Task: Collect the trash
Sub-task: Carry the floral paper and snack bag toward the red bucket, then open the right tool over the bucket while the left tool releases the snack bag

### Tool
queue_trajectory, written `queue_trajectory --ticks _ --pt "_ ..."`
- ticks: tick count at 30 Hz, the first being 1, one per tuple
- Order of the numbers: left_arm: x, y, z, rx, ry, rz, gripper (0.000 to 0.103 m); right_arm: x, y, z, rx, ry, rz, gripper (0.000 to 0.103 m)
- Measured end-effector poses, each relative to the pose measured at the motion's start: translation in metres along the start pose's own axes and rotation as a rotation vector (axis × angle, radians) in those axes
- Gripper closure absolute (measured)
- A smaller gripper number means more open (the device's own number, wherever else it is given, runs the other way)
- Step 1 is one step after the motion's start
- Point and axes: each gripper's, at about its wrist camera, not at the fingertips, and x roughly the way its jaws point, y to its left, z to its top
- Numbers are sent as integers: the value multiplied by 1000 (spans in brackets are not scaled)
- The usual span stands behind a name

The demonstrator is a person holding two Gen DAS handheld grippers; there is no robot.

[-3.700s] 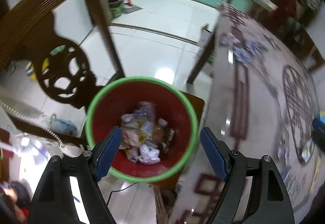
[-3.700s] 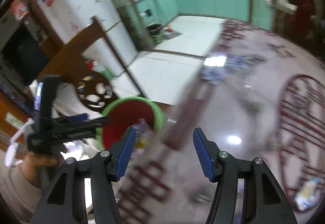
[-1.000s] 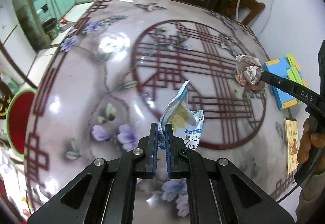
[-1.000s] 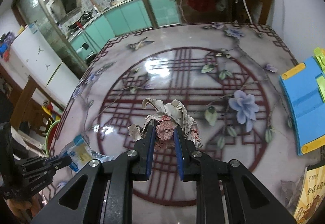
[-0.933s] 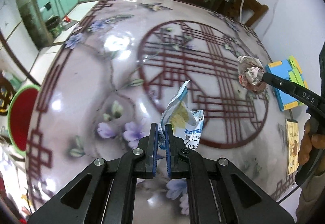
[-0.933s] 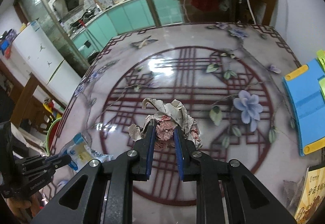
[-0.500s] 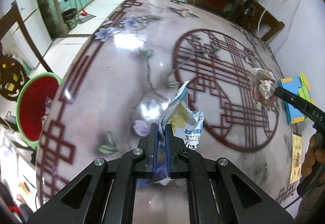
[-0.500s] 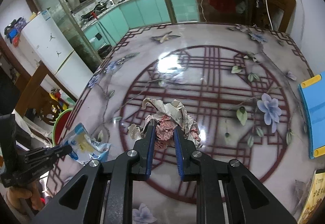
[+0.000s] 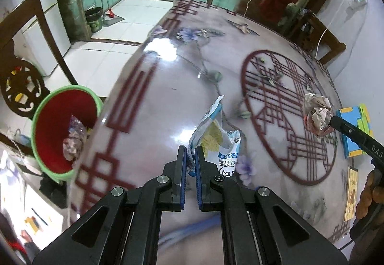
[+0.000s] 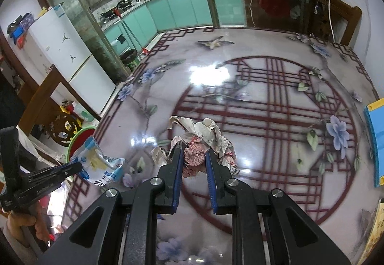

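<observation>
above table (image 9: pixel 148 121), two grippers, one snack bag (image 9: pixel 216 130), one paper wad (image 10: pixel 204 137)

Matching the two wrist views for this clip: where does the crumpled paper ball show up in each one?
Left wrist view: crumpled paper ball at the right edge, above the table, held at the tip of the right gripper.
Right wrist view: ball at centre, clamped in that gripper.
Shared landmark: the snack bag in the left gripper, centre in the left view, lower left in the right.
</observation>
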Motion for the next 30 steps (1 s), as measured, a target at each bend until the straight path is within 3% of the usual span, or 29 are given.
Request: queue_trajectory --ticks 19,30 --pt "1 94 26 3 13 -18 97 37 113 3 -17 18 5 86" --pt "5 149 39 -45 10 15 97 59 173 12 -64 39 43 86"
